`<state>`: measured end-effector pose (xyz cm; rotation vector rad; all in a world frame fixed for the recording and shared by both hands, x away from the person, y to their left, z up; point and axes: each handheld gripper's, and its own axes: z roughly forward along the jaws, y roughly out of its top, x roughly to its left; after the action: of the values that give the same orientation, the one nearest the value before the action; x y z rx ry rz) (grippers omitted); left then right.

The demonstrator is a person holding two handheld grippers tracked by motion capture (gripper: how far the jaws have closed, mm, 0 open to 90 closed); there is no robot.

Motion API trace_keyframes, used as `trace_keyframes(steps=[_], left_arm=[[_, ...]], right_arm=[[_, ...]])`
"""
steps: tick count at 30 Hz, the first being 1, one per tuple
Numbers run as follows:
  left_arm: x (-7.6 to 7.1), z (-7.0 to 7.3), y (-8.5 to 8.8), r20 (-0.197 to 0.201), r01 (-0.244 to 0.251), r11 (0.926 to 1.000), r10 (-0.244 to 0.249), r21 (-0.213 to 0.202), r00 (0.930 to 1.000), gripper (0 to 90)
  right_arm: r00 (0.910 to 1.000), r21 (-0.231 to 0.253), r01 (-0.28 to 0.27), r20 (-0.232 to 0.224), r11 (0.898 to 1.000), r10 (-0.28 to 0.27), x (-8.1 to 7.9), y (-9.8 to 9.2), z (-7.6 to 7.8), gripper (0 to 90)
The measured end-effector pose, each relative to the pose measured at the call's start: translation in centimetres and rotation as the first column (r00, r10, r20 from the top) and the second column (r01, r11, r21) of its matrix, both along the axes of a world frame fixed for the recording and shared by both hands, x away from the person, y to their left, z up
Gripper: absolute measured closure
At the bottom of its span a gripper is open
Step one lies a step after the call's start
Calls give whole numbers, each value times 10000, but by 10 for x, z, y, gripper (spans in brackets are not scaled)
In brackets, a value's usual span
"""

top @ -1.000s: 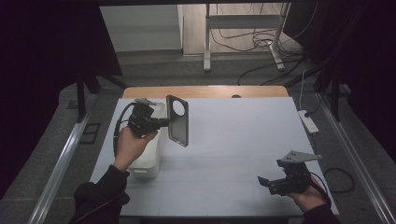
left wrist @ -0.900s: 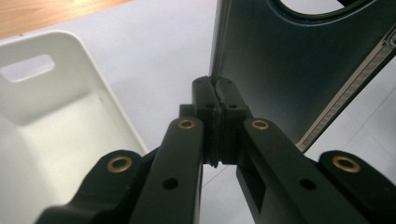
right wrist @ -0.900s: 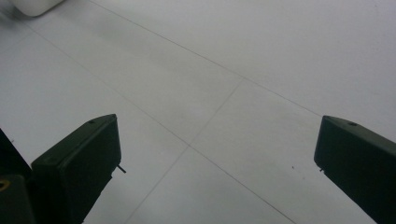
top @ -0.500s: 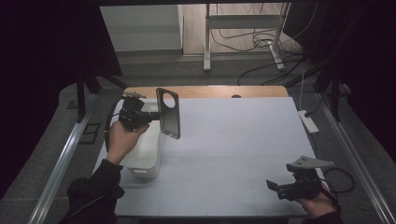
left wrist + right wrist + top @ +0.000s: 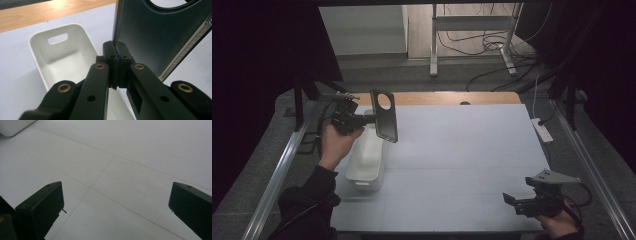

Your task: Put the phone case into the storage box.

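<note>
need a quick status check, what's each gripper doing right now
Left gripper: shut on the edge of the dark phone case.
Right gripper: open, holding nothing.

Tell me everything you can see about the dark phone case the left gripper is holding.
The phone case is a thin, dark, matte shell, plastic or rubber by its look, with a round camera cutout near its top and a ribbed pale strip along one edge. It stands upright in the air, pinched at one edge by the left gripper, above the open white bin, touching nothing else.
</note>
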<state>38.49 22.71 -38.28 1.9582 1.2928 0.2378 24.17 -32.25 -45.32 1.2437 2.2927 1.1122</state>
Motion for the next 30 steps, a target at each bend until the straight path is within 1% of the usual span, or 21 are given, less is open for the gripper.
trace_keyframes(steps=[2,4,10,15,18,19,25,30], left_arm=[[1,0,2,-4,-89,9999,89,45,10000,888],[2,0,5,75,-176,9998,175,36,9998,888],[6,-1,9,38,-366,9993,365,122,9993,888],[13,-3,15,31,-656,9977,656,139,9978,888],[17,-4,17,97,-803,9966,801,200,9967,888],[18,-4,17,180,-880,9958,875,255,9960,888],[22,-4,21,313,-1174,9928,1167,223,9927,888],[28,-5,24,304,-1366,9903,1357,271,9903,887]], right_arm=[[10000,-21,19,21,10000,-19,0,0,0,2],[10000,-31,14,30,10000,-14,0,0,0,2],[10000,11,54,50,10000,-54,-1,-1,0,2],[9999,-18,122,45,9999,-122,-1,-1,0,2],[9999,-24,115,54,9999,-114,-1,-1,0,2],[9999,-24,115,54,9999,-114,-1,-1,0,2],[9999,-11,118,87,9999,-117,-1,-1,0,2],[9999,-16,148,47,9999,-147,-1,-1,0,3]])
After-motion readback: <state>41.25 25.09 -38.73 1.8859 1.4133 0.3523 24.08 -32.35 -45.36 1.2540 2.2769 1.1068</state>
